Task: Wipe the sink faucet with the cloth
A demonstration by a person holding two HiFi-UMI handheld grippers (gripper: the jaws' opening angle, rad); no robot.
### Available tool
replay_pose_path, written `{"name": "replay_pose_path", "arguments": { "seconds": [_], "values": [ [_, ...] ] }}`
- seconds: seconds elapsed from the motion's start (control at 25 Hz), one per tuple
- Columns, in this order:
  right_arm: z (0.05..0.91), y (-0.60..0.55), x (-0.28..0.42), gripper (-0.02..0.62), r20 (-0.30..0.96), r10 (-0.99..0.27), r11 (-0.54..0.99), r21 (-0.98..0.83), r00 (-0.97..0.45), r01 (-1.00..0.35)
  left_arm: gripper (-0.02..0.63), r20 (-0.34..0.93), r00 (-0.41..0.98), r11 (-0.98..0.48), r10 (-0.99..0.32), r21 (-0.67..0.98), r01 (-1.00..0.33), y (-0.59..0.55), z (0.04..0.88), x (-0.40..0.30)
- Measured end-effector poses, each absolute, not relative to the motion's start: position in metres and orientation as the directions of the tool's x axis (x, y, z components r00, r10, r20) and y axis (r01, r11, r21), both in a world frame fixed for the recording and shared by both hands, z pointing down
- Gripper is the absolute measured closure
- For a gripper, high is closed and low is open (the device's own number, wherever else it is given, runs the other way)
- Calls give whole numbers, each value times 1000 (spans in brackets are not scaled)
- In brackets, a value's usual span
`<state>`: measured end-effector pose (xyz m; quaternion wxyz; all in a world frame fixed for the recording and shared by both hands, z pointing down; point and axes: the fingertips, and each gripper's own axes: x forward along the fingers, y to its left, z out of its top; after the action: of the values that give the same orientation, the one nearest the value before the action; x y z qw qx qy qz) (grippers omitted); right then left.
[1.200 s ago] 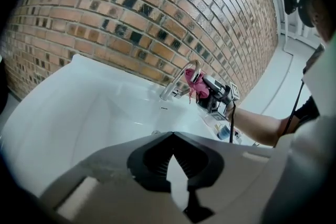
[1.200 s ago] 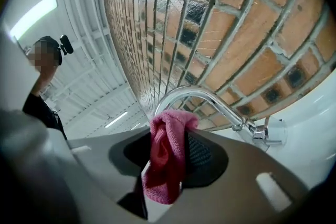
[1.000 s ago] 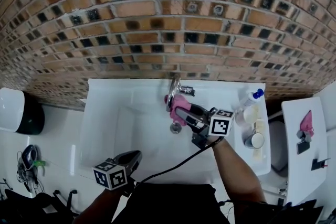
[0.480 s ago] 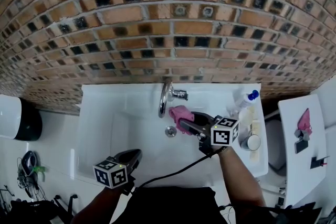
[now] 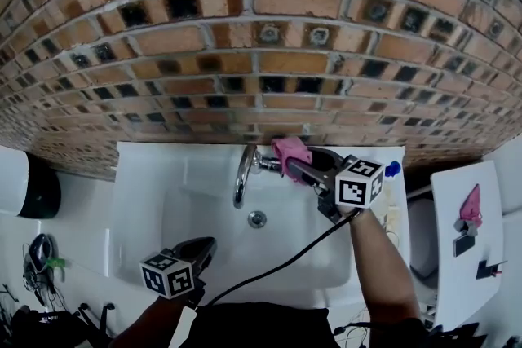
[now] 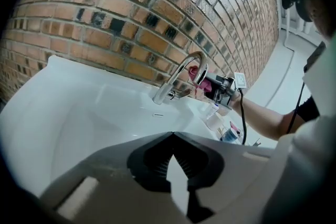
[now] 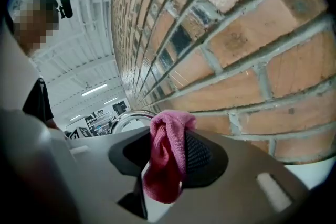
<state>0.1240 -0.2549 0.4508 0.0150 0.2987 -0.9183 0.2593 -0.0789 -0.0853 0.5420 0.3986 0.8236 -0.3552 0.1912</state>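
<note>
**White sink on the brick wall, small bench off to its right**

From the head view I see the white sink (image 5: 147, 200) set against the brick wall (image 5: 245, 28). The chrome faucet (image 5: 241, 174) stands on its back ledge and arches over the basin, just behind the round drain (image 5: 258, 218). On the sink's right ledge a blue-capped bottle (image 5: 393, 169) is mostly hidden. Further right, apart from the sink, a white bench (image 5: 457, 289) carries a pink rag (image 5: 471, 206) and two small dark items (image 5: 462, 242) I cannot identify
</note>
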Motion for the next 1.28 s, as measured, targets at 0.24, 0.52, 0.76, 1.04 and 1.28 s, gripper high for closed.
{"name": "replay_pose_path", "arguments": {
  "seconds": [0.24,0.52,0.76,1.04,1.28],
  "values": [
    [495,-302,103,437,268,-445,723,-454,-854,-520,600,610,659,-410,-440,517,-752,-100,545,-78],
    [511,-311,68,437,217,-316,731,-565,-924,-383,600,626,651,-380,-429,529,-759,-111,555,-79],
    [502,-311,61,437,129,-277,698,-654,-952,-291,600,631,660,-382,-408,539,-751,-114,562,-75],
    [473,-307,61,437,102,-238,728,-640,-966,-247,600,610,687,-401,-395,558,-727,-108,560,-70],
    [449,-300,59,439,219,-222,793,-527,-950,-307,600,588,702,-427,-403,557,-712,-104,555,-71]
  ]
}}
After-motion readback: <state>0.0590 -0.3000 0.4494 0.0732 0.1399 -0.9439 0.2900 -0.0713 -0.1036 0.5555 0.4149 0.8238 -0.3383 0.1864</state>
